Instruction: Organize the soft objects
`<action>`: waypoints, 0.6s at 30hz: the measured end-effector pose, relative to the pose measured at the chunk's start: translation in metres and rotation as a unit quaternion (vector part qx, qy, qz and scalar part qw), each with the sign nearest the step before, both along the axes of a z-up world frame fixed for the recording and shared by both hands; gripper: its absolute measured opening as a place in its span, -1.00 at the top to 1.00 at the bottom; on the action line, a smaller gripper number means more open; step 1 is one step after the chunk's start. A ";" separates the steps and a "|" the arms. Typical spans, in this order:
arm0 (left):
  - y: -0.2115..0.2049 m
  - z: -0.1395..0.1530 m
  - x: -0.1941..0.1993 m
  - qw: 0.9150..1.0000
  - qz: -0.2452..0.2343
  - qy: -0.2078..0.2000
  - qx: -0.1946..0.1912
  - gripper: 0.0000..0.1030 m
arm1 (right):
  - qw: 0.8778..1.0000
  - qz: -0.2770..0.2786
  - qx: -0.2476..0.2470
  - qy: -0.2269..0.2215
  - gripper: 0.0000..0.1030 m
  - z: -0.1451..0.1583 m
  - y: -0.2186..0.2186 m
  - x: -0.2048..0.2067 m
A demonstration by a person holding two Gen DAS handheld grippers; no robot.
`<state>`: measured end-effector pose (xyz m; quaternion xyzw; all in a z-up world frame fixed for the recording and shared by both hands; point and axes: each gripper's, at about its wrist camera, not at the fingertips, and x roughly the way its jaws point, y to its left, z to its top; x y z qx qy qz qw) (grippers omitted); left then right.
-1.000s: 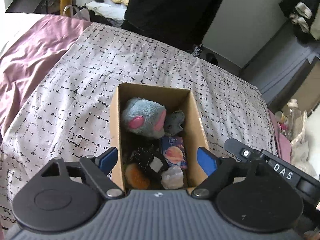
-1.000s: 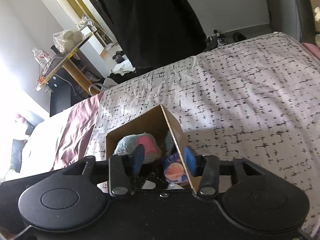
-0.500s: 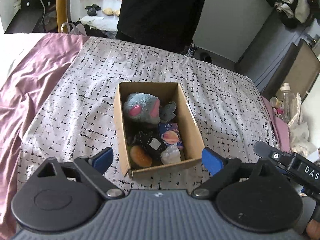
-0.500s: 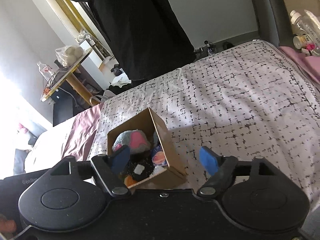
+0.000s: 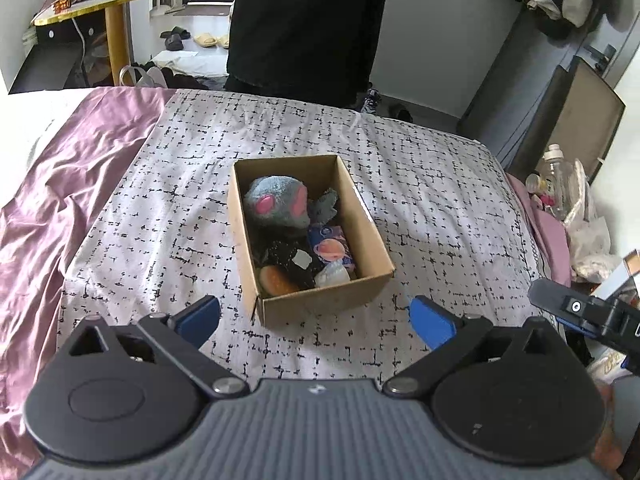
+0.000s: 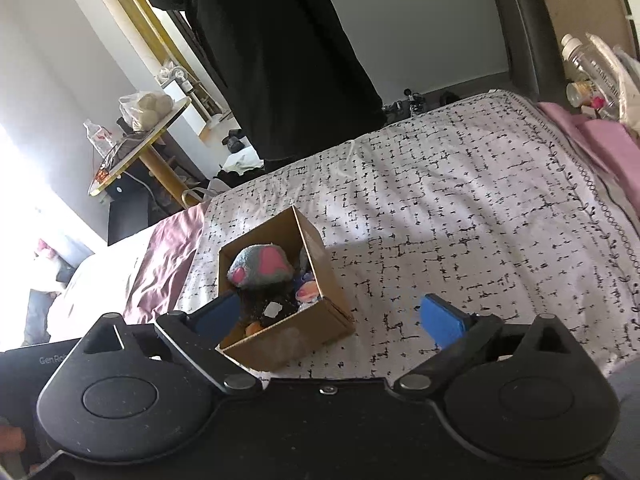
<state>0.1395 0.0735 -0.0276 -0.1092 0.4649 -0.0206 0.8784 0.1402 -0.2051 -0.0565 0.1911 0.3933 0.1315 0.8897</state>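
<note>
An open cardboard box stands on the black-and-white patterned bed cover; it also shows in the right wrist view. Inside lie a grey plush with pink patches, a black soft item with a white tag, a blue packet with a planet picture, an orange piece and a white piece. My left gripper is open and empty, just short of the box's near wall. My right gripper is open and empty, near the box's right front corner.
A pink satin sheet covers the bed's left side. A person in black stands at the far edge. A round table is far left. Bottles and bags sit at the right. The other gripper shows at right.
Both grippers have pulled back and up from the box. The right gripper's jaws, close together over the box a second ago, have opened wide. The box contents have not moved.
</note>
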 end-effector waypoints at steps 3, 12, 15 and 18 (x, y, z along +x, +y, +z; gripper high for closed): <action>0.000 0.004 -0.009 1.000 0.000 -0.005 0.002 -0.96 | 1.000 0.006 -0.006 -0.006 -0.99 0.005 0.000 -0.009; -0.003 0.021 -0.037 0.999 -0.003 -0.027 0.018 -0.96 | 0.999 0.017 -0.022 -0.022 -1.00 0.022 -0.002 -0.033; -0.004 0.026 -0.048 0.999 -0.003 -0.034 0.022 -0.96 | 0.999 0.018 -0.032 -0.023 -1.00 0.026 -0.002 -0.040; -0.004 0.030 -0.058 0.999 -0.002 -0.041 0.026 -0.96 | 0.999 0.025 -0.033 -0.030 -1.00 0.030 -0.001 -0.049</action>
